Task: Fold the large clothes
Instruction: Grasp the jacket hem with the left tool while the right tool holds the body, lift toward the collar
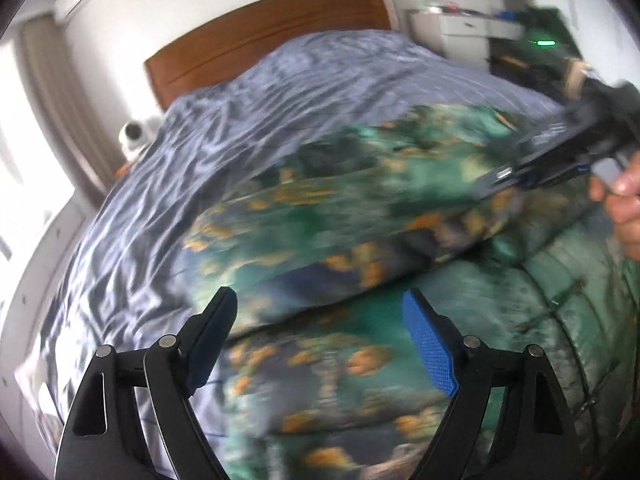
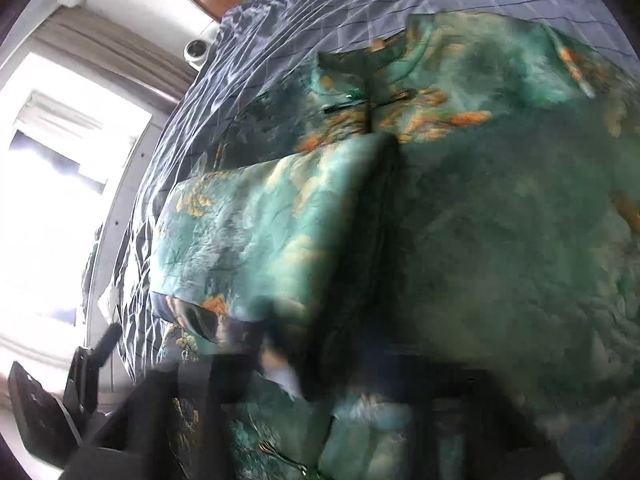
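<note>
The left gripper has its jaws spread wide with nothing between them, hovering just above the near part of the green printed garment; its blue pads are bare. The right gripper, seen from the left wrist view, reaches in low from the right side over the same cloth, held in the person's right hand. Whether its jaws are pressed together on fabric I cannot tell, since its own view is smeared by motion and filled with dark cloth close to the lens. The garment lies spread across the bed on a wrinkled blue-grey checked cover, with one panel already turned over onto the rest so that a raised folded edge runs across just ahead of the left jaws. The wooden headboard stands well beyond. The step in hand looks like carrying a further fold across. To do it well, I judge that the left jaws should drop onto a cloth edge or corner near the fold and pinch all layers together. Both sides should then travel level so the fold line stays straight. The slippery-looking fabric may slide and bunch if dragged.
</note>
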Demonstrator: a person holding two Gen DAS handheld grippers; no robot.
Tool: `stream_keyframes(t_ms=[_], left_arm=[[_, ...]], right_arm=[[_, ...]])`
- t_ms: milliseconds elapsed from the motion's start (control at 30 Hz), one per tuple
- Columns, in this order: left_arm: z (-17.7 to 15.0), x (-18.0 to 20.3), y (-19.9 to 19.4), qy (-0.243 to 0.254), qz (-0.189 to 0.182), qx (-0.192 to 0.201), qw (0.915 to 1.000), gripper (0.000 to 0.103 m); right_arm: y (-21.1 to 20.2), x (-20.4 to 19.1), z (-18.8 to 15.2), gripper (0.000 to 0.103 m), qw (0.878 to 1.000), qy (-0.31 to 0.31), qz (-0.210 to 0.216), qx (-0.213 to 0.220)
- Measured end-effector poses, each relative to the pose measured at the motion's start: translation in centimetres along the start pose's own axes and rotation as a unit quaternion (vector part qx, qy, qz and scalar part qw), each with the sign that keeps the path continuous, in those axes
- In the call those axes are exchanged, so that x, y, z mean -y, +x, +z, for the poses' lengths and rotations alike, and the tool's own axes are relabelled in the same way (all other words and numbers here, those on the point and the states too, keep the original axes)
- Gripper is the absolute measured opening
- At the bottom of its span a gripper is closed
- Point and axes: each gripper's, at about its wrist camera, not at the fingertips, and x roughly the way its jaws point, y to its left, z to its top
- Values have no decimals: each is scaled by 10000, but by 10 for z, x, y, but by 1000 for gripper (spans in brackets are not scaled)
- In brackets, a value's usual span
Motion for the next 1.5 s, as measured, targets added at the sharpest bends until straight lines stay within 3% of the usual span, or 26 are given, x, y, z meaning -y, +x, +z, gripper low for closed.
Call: stream_keyframes(t_ms=[167, 300, 367, 467, 533, 600, 633, 700, 800, 933, 1133, 1233, 1367, 1500], left_arm=[[0, -44, 14, -709, 51, -139, 9974, 86], [3, -57, 39, -1068, -113, -405, 9934, 86], [9, -62, 53, -1183, -238, -609, 9908, 86], [18, -71, 61, -1268, -395, -670, 9889, 86], [29, -74, 68, -1297, -445, -603, 9887, 86], [39, -74, 78, -1307, -578, -623, 9878, 86], [42, -74, 84, -1316, -647, -683, 9868, 86], [44, -70, 104, -1416, -747, -919, 9828, 86], [33, -64, 128, -1443, -600, -1190, 9805, 86], [16, -54, 139, -1184, -484, -1179, 9848, 88], [18, -50, 134, -1018, -381, -1229, 9865, 91], [33, -57, 115, -1033, -541, -1098, 9871, 90], [66, -65, 116, -1134, -615, -894, 9876, 90], [85, -79, 153, -1466, -427, -1029, 9829, 90]], right_arm=[[-42, -23, 16, 18, 9934, -692, -346, 842], [-23, -15, 25, 18, 9863, -1012, -1068, 750], [-1, -7, 28, 29, 9831, -1134, -1357, 483], [15, -8, 27, 35, 9740, -1533, -1641, 296], [2, -20, 26, 46, 9666, -1762, -1801, 469], [-21, -36, 27, 50, 9569, -1929, -1921, 1009], [-33, -47, 28, 50, 9487, -2105, -1941, 1339], [-38, -63, 29, 50, 9435, -2371, -1750, 1513], [-18, -72, 26, 50, 9503, -2549, -1384, 1129], [37, -53, 11, 50, 9518, -2585, -1622, 301], [43, -44, 9, 50, 9520, -2611, -1577, 261], [40, -50, 19, 50, 9539, -2552, -1578, 111], [10, -67, 41, 50, 9583, -2451, -1363, 557], [18, -72, 69, 50, 9589, -2367, -1409, 674]])
